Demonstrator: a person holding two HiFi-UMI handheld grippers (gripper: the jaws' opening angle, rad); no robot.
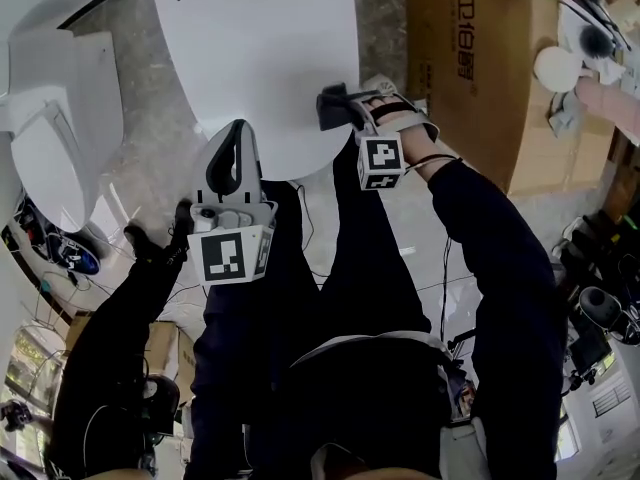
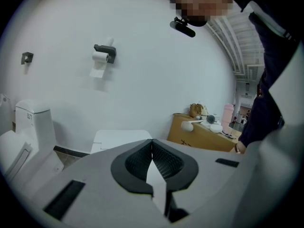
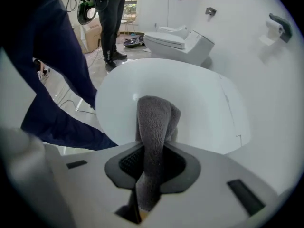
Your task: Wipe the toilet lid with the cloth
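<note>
Right gripper (image 3: pixel 151 161): jaws clamped on the cloth (image 3: pixel 154 127), which fills the gap between the ribbed black pads. Cloth is grey, nubby terry, bunched into a thick strip. Its long axis runs along the jaws and points away toward the far side of the toilet lid (image 3: pixel 190 99), ending in a rounded, folded end. That end sits over the near part of the lid; whether it touches cannot be told. Lid is white, glossy, smooth and oval, with its rounded edge nearest the person's dark trouser legs. Left gripper (image 2: pixel 152 148): pad tips meet with nothing between them. It is tilted up at a plain white wall with a toilet roll holder (image 2: pixel 104 53). In the head view it hangs at the lid's near rim, left of the right gripper and apart from it. Most of the lid surface is bare, far and left of the cloth. Cardboard box (image 1: pixel 470 58) stands close on the lid's right. A second toilet (image 1: pixel 60 118) is at left, with a strip of mottled stone floor (image 1: pixel 150 98) between it and the lid.
</note>
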